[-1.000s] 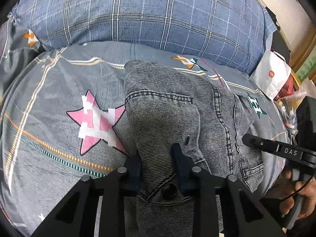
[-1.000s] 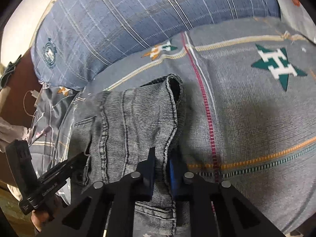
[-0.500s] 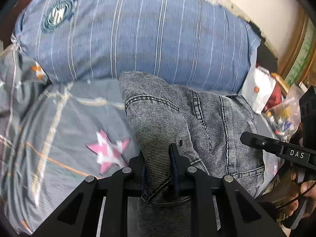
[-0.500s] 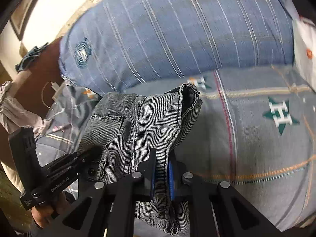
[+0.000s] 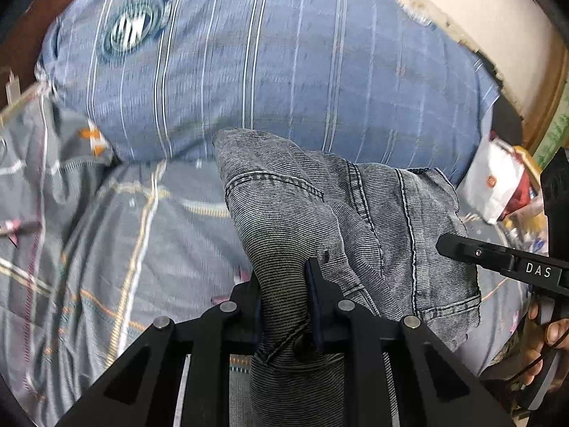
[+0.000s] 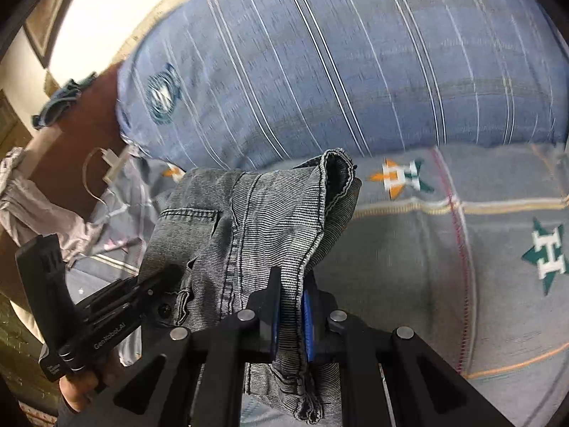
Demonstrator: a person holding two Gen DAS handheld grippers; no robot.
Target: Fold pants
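Grey striped denim pants (image 5: 320,213) hang bunched between both grippers, lifted off the bed. My left gripper (image 5: 284,284) is shut on a thick fold of the waistband near the button. In the right wrist view the same pants (image 6: 256,220) drape to the left, back pocket showing, and my right gripper (image 6: 290,306) is shut on the other waistband edge between its blue pads. Each view shows the other gripper at its side: the right one (image 5: 498,259) and the left one (image 6: 117,306), held by a hand.
A grey bedsheet (image 6: 409,267) with star prints lies below. A large blue striped pillow (image 5: 266,71) fills the back. A white bag (image 5: 498,185) and clutter sit at the right bed edge; crumpled cloth (image 6: 28,206) and a cable lie at the left.
Both grippers have risen with the pants, lifting them off the sheet. The pillow now fills more of each view and the sheet has dropped lower.
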